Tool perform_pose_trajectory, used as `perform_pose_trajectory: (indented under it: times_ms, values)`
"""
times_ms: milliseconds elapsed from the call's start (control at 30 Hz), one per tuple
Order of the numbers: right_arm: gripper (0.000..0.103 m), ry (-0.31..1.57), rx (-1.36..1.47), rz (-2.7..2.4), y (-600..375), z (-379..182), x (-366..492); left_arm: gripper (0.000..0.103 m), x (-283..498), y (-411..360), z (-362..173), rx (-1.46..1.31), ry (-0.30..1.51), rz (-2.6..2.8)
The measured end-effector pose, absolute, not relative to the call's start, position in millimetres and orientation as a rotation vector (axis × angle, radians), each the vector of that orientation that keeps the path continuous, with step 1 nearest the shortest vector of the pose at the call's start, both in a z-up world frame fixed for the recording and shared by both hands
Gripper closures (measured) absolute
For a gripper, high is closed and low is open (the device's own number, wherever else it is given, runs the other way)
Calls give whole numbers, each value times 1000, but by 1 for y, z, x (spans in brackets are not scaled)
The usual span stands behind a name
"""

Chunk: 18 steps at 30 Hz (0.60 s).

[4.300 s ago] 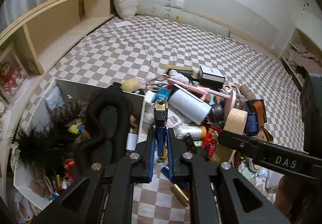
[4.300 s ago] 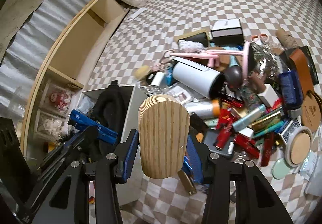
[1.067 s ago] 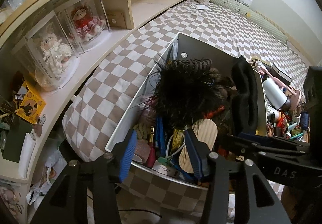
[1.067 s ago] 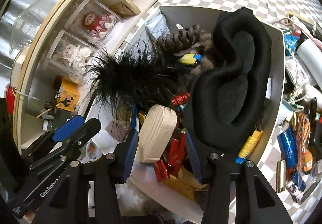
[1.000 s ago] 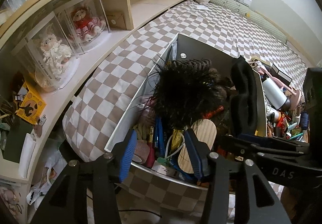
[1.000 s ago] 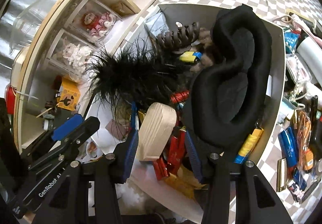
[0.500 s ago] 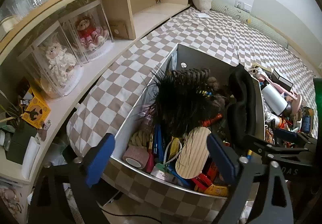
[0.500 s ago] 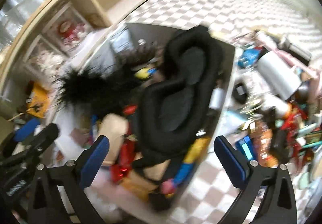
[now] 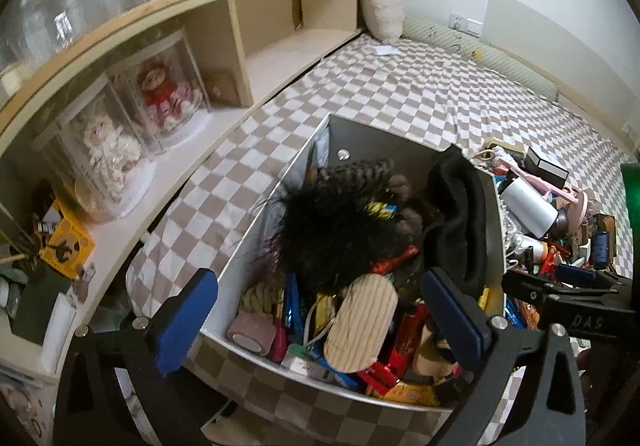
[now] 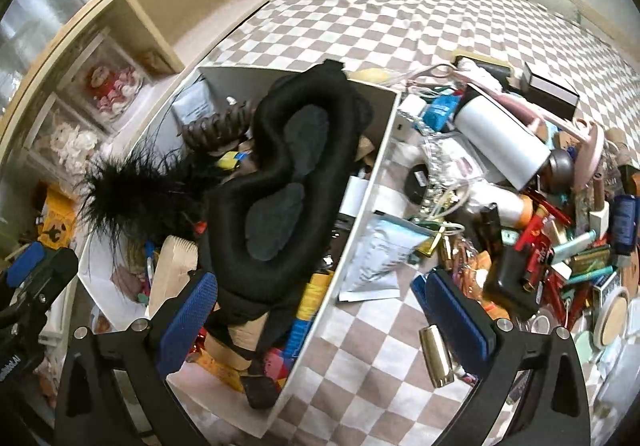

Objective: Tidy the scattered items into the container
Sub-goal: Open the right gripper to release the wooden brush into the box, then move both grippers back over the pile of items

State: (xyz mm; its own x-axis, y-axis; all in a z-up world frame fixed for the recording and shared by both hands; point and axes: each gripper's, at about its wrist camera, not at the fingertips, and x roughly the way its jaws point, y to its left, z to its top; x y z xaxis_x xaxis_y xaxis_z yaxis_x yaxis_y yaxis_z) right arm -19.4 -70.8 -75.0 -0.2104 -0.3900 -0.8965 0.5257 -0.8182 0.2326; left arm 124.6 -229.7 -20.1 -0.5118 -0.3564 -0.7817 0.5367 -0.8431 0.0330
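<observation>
Both tools, left tool (image 9: 320,318) and right tool (image 10: 320,322), now released; wooden block (image 9: 360,326) lies in the container (image 10: 360,213); a large pile (image 10: 540,205) remains on the bed.

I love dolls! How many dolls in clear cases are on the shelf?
2. A doll in red stands in one clear case on the wooden shelf, and a doll in white stands in the case beside it. More may be hidden elsewhere.

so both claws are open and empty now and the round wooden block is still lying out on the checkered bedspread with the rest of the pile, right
Not quite. The round wooden block lies inside the white container, not on the bedspread, as the left wrist view shows. Both the left claw and right claw are open and empty.
</observation>
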Motion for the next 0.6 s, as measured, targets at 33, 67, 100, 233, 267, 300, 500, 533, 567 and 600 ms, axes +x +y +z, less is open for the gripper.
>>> perform_pose_trajectory:
  times_ms: [33, 67, 100, 233, 267, 300, 500, 533, 567, 600]
  values:
    - [0, 147, 1481, -2069, -67, -74, -21, 0, 123, -228, -18, 1130, 283, -2344]
    - [0, 130, 1486, -2078, -64, -73, -22, 0, 121, -226, -18, 1128, 281, -2349]
    - [0, 111, 1487, -2094, -59, -72, -24, 0, 119, -224, -17, 1126, 279, -2354]
    - [0, 50, 1429, -2182, -43, -62, -31, 0, 111, -215, -15, 1131, 307, -2377]
    - [0, 42, 1401, -2203, -39, -58, -32, 0, 109, -213, -15, 1132, 316, -2381]
    - [0, 35, 1373, -2223, -35, -54, -33, 0, 107, -210, -14, 1120, 319, -2389]
    - [0, 41, 1241, -2325, -15, -39, -38, 0, 96, -191, -7, 1018, 293, -2431]
    - [0, 53, 1225, -2335, -11, -37, -39, 0, 93, -188, -7, 1028, 291, -2436]
    - [0, 65, 1212, -2343, -8, -36, -40, 0, 90, -185, -7, 1038, 289, -2440]
    - [0, 75, 1204, -2349, -5, -36, -41, 0, 86, -181, -7, 1057, 285, -2449]
